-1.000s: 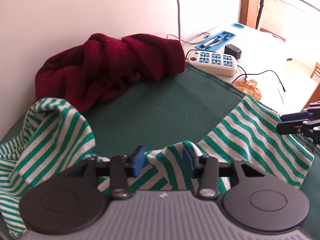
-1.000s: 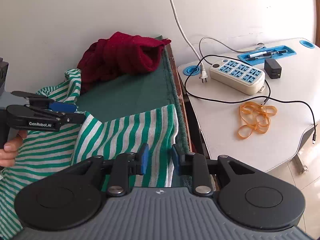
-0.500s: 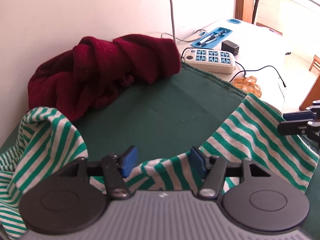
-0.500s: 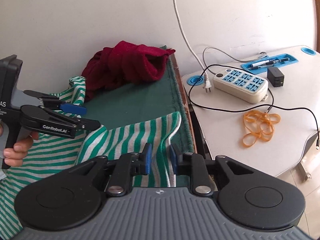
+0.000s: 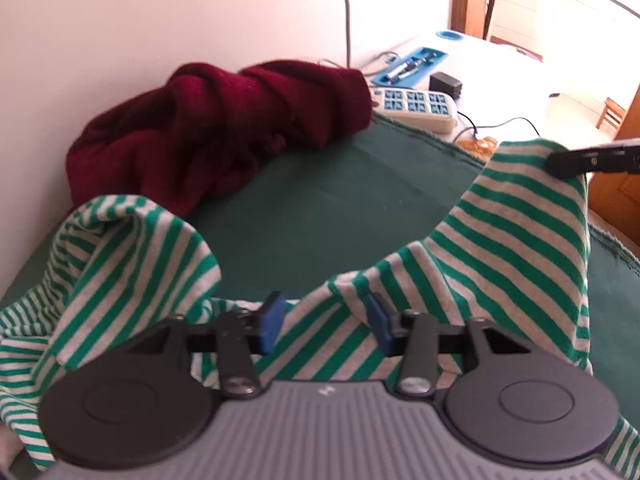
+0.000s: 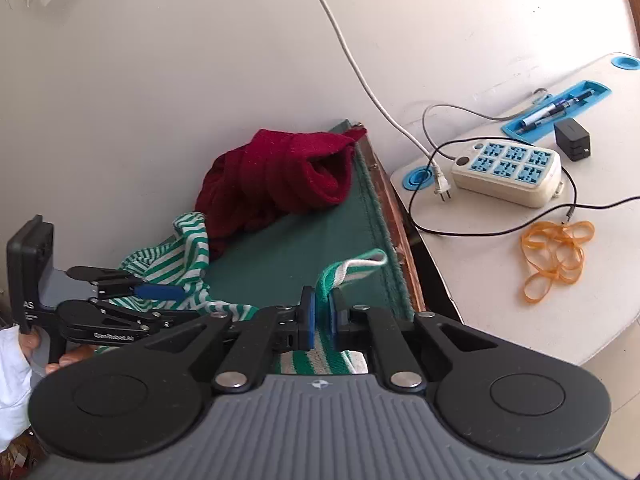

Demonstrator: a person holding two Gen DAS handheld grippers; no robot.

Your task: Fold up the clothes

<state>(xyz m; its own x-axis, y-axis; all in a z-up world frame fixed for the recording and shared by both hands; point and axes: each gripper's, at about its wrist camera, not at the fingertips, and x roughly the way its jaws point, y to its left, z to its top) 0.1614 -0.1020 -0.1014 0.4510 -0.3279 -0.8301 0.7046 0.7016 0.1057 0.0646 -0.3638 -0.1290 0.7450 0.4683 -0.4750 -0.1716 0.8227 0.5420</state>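
A green-and-white striped garment lies crumpled across the dark green table cover. My left gripper hovers low over its near edge. Its jaws are closing, a raised fold of stripes lies between the blue pads, and a gap still shows. My right gripper has its jaws closing too, with the pads pressed on the garment's ribbed hem. In the left wrist view the right gripper holds that corner lifted off the table. The left gripper shows at the left of the right wrist view.
A bundled dark red garment sits at the back against the wall. Right of the table a white desk carries a power strip, cables, orange rubber bands, a black adapter and a blue pen tray. A person's hand grips the left tool.
The right jaws went from apart over the striped edge to pinching its hem, and that corner rose. The left jaws widened, then narrowed around a fold, as the left gripper shifted slightly.
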